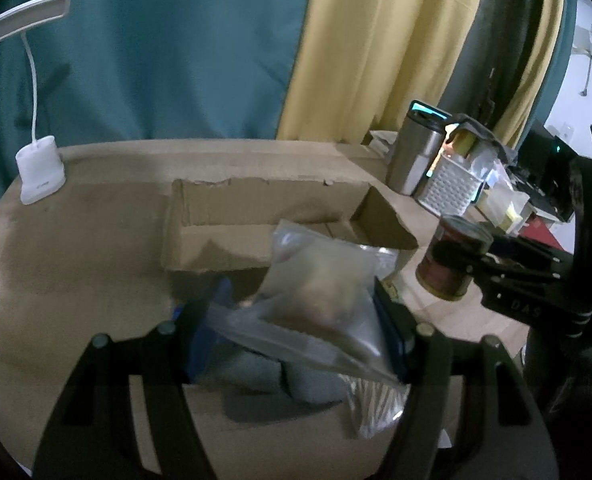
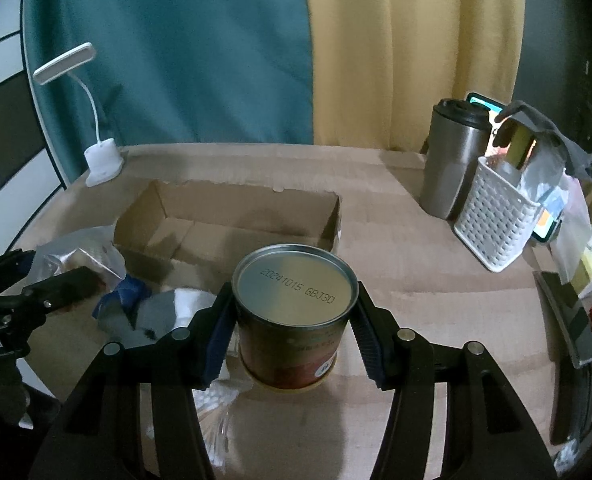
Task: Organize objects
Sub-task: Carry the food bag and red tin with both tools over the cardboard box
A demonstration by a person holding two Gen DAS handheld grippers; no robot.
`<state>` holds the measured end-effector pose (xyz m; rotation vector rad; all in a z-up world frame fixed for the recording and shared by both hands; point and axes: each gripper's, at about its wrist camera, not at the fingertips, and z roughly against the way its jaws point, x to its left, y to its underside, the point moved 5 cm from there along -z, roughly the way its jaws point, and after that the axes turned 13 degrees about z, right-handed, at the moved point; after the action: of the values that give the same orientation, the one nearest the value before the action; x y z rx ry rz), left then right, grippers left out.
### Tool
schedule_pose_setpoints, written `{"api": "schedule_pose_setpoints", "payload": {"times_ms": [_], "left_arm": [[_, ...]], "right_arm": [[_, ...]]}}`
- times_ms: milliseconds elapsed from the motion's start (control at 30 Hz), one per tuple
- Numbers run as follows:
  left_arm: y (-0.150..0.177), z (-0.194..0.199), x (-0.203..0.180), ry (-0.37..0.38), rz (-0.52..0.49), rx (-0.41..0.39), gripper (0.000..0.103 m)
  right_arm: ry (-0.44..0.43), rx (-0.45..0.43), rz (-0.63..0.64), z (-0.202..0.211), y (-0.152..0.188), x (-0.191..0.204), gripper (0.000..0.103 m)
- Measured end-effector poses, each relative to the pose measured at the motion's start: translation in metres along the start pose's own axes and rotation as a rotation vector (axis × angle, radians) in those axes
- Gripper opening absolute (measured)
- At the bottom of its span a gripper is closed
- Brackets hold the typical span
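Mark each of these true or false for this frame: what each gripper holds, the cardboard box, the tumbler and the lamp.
1. The right gripper is shut on the can. True.
2. The left gripper holds nothing. False: a clear plastic bag sits between its fingers.
3. The cardboard box already holds the can. False: the box looks empty, and the can is in front of it.
4. The steel tumbler stands upright beside the white perforated basket. True.
5. The white desk lamp lies tipped over. False: it stands upright.
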<state>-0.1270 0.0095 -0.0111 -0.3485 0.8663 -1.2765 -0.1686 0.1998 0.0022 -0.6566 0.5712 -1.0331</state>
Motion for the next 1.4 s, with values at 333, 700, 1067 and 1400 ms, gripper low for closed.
{"api": "schedule_pose_setpoints", "payload": {"times_ms": [333,700,1067,1400], "left_arm": [[-0.014,-0.02,-0.003,0.007,0.011,0.009,0.069],[-0.028,-0.034,-0.008,0.009,0.005,0.009,0.069],[-0.04,-0.051,-0.007,0.004,0.013,0.017,0.069],[-0.043,-0.066,-0.004,-0.007,0.025,0.032,0.069]], "right_arm": [[-0.019,0.011,0.021,-0.015,-0.012,-0.003,0.058],[-0.031,-0.006,0.026,-0.031,-0.03,-0.012,0.058],[-0.042,-0.014,0.036,-0.046,-0.045,-0.019,0.058],[-0.073,-0.012,0.037,-0.064,-0.051,-0.018,0.058]]}}
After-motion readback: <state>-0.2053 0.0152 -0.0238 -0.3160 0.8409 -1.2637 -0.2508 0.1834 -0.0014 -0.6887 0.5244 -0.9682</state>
